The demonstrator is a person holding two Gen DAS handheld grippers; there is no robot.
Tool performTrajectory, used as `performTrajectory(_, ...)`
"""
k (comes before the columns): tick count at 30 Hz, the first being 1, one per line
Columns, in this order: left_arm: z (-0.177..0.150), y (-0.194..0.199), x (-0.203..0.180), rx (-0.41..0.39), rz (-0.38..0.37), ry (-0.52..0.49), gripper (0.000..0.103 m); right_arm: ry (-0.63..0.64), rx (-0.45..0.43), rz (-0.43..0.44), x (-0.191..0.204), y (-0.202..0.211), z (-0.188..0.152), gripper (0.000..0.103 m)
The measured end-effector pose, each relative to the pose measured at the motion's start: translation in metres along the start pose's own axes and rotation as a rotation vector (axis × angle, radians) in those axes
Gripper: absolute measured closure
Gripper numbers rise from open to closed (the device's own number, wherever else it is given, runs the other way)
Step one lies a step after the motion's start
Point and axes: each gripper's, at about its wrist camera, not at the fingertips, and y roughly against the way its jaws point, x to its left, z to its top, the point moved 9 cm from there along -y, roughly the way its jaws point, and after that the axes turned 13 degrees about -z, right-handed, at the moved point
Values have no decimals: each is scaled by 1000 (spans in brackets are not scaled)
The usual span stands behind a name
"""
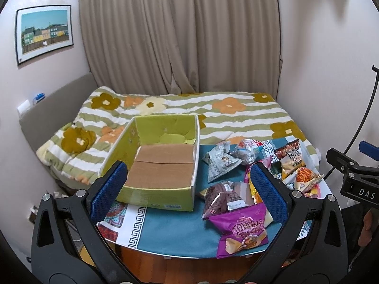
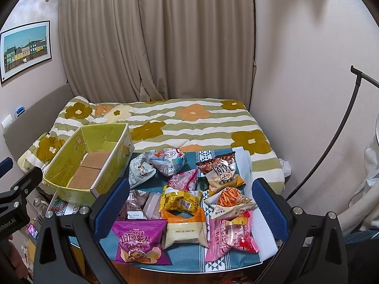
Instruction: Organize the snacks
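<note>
The left tongs (image 1: pixel 187 189) are held wide open with nothing between the blue pads, low in the frame above the near edge of the desk (image 1: pixel 170 232), which is covered by a teal patterned cloth. The right tongs (image 2: pixel 189 203) are likewise spread apart and empty, hovering over the heap of snacks.

A green cardboard box (image 1: pixel 156 165) is seen left of centre on the desk, open at the top, with only bare brown flaps on its bottom. To its right the packets are scattered: a purple chip bag (image 2: pixel 139 241) at the lower left of the pile, a cream and orange packet (image 2: pixel 184 232) just beside it, a pink bag (image 2: pixel 232 239) at lower right, a yellow packet (image 2: pixel 182 201) in the middle, and a bag marked TATRE (image 2: pixel 220 172) further back. A brown foil packet (image 1: pixel 222 198) is probably overlapped by the purple one, though the edge is unclear. A floral bed (image 2: pixel 189 123) is seen behind the desk.
</note>
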Motion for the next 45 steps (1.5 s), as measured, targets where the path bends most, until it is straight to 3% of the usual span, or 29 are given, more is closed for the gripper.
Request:
performTrajectory(24,-3,-1,6,25,-41,5,0,-6,6,-8,3,0,-7,0)
performTrajectory(28,-11,-11,4,80,-81,19,0,-25,26,-17,-5,10,-5,0)
performTrajectory(35,-59,-55,-7,232,-206,85,0,-32,86,-54,-26,1,-30,0)
performTrajectory(39,-93,-81,-25,309,-243,156,0,-30,140,-57,-43,-19,-53,0)
performTrajectory(45,-137,-114,-53,392,-238,206,0,-13,221,-12,-68,-69,-87,0)
